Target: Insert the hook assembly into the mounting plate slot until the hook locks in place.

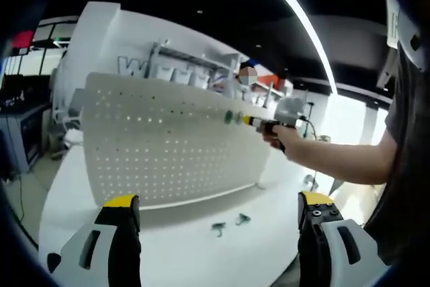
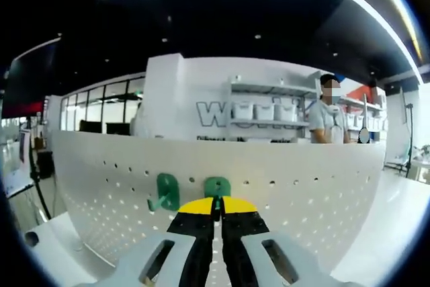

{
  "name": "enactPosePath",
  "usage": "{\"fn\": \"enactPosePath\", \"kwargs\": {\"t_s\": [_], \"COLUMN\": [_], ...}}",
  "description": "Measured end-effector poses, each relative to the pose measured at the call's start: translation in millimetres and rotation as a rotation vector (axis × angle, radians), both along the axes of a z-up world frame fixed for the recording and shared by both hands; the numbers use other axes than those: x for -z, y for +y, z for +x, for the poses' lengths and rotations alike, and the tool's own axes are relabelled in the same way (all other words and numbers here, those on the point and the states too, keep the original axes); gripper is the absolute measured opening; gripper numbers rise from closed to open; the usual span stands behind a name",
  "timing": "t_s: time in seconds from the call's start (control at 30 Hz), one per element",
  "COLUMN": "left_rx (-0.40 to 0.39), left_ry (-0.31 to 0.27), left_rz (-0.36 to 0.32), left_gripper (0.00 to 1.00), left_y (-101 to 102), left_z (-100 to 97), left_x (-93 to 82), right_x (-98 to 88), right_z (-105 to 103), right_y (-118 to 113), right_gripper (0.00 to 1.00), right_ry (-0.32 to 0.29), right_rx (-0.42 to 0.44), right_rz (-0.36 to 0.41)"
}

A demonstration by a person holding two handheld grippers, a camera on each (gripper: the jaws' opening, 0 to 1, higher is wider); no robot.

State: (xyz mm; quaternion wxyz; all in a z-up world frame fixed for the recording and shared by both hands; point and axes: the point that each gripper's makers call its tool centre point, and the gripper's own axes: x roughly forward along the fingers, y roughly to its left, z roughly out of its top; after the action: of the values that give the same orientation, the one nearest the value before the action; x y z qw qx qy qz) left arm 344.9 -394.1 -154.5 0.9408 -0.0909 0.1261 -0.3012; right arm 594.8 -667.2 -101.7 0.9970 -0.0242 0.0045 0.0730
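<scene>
The right claw (image 2: pixel 216 208), closed on a green hook (image 2: pixel 217 187), presses it at the pegboard (image 2: pixel 302 186) near its top edge beside a seated hook (image 2: pixel 165 193), locking seemingly unfinished, while the left claw (image 1: pixel 218 210) hangs wide, two spare hooks (image 1: pixel 230 224) on the table (image 1: pixel 201 253).

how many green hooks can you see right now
4. Two lie loose on the table: one and another. Two are at the pegboard: one mounted, one at the right gripper's tips. Others may be hidden.

Wall shelf (image 2: pixel 265 124) holding white bins (image 2: pixel 264 111); person (image 2: pixel 328 120) beside.
</scene>
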Motion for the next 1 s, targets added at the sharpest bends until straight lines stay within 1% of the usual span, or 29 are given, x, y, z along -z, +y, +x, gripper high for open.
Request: {"fn": "enactPosePath", "kwargs": {"t_s": [0.07, 0.5, 0.6, 0.7, 0.83, 0.9, 1.0], "left_rx": [-0.002, -0.005, 0.001, 0.007, 0.017, 0.023, 0.022], "left_ry": [-0.001, -0.026, -0.025, -0.031, -0.033, -0.038, -0.042], "left_rz": [-0.001, -0.001, -0.002, 0.024, 0.02, 0.034, 0.029], "left_gripper": [0.99, 1.0, 1.0, 1.0, 1.0, 1.0, 1.0], "left_y": [1, 5, 4, 3, -1, -3, -3], "left_z": [-1.1, -7.7, -8.9, -9.8, -11.6, -12.7, -13.1], "left_x": [0.0, -6.1, -5.5, -3.8, -4.4, -4.6, -6.2], "right_x": [-0.2, 0.3, 0.6, 1.2, 2.4, 0.8, -0.9], "right_z": [0, 2, 3, 3, 3, 4, 5], "right_y": [1, 4, 4, 5, 5, 5, 6], "right_gripper": [0.01, 0.01, 0.01, 0.02, 0.03, 0.03, 0.04], "right_ry": [0.001, 0.025, 0.037, 0.044, 0.053, 0.053, 0.057], "right_rx": [0.001, 0.003, -0.001, -0.004, -0.012, -0.014, -0.003], "right_rz": [-0.016, -0.034, -0.038, -0.049, -0.068, -0.069, -0.083]}}
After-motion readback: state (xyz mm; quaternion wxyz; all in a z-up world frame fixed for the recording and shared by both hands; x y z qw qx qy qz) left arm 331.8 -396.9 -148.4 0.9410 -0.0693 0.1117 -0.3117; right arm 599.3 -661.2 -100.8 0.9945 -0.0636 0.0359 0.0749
